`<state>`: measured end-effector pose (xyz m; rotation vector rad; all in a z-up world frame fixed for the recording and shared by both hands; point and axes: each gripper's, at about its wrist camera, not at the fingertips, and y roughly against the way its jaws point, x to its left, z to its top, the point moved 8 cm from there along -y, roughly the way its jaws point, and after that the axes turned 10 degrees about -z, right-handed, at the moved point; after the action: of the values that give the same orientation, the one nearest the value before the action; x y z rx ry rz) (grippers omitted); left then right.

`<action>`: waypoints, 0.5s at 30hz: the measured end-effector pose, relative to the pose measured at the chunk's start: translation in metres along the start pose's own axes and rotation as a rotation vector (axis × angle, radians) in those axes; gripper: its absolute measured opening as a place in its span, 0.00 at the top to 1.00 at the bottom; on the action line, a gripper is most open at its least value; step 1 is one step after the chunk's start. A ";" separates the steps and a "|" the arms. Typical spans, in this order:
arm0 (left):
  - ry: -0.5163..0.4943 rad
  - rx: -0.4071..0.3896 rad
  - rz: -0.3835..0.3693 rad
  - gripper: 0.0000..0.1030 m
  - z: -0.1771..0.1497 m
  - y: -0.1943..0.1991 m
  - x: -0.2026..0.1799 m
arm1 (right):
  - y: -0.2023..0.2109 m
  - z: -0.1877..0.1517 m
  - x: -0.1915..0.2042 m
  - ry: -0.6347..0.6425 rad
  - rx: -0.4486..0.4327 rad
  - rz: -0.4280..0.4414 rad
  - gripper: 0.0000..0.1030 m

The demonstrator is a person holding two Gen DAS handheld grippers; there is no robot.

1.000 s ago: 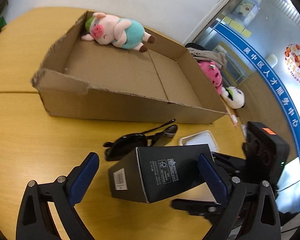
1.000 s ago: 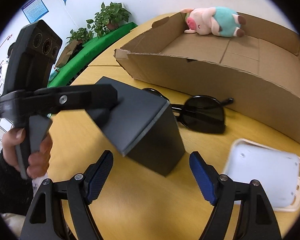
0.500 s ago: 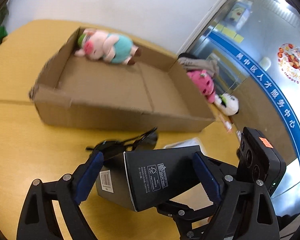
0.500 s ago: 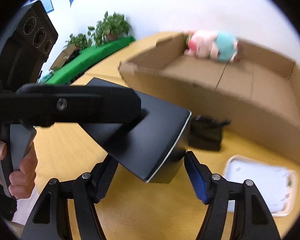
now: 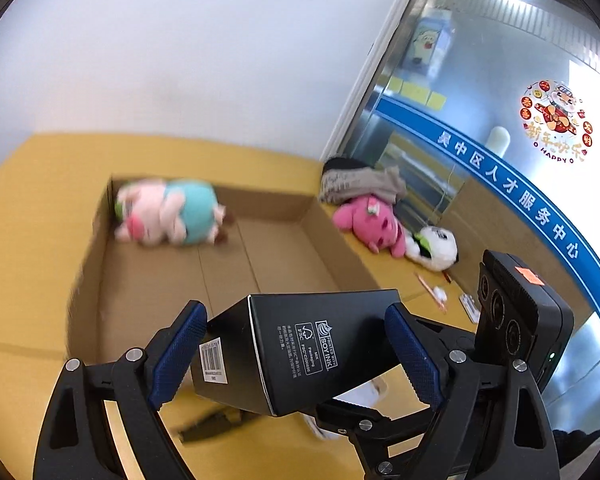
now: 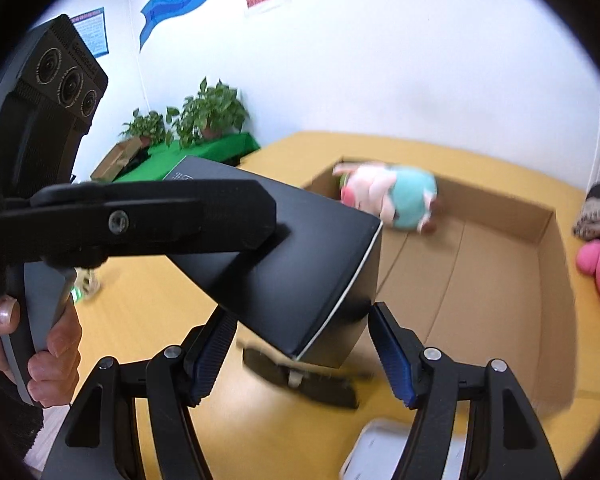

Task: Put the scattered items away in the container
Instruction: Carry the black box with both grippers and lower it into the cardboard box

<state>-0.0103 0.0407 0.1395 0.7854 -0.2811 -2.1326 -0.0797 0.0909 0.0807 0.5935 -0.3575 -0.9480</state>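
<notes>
Only the right wrist view shows the potted plants [image 6: 204, 114]. Both the left gripper [image 5: 296, 354] and right gripper [image 6: 300, 354] clamp the black rectangular carton [image 5: 300, 350], raised just before the open cardboard box [image 5: 172, 280].

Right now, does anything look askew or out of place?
The black box hangs tilted, one corner down, clamped between both grippers, left and right, above the table. The sunglasses lie outside the cardboard tray.
</notes>
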 end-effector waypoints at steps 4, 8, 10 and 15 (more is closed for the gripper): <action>-0.032 -0.040 0.012 0.10 0.044 0.003 0.010 | -0.008 0.047 -0.006 0.033 -0.029 -0.005 0.34; -0.002 -0.051 0.002 0.10 0.073 -0.005 0.039 | -0.035 0.086 -0.015 0.050 -0.012 0.013 0.34; 0.028 -0.038 0.003 0.10 0.082 -0.014 0.060 | -0.055 0.096 -0.014 0.066 0.004 0.017 0.34; 0.071 0.019 0.032 0.10 0.085 -0.049 0.110 | -0.120 0.105 -0.011 0.111 0.093 0.029 0.34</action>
<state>-0.1449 -0.0191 0.1353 0.8605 -0.2752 -2.0696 -0.2197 0.0142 0.0887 0.7213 -0.3117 -0.8698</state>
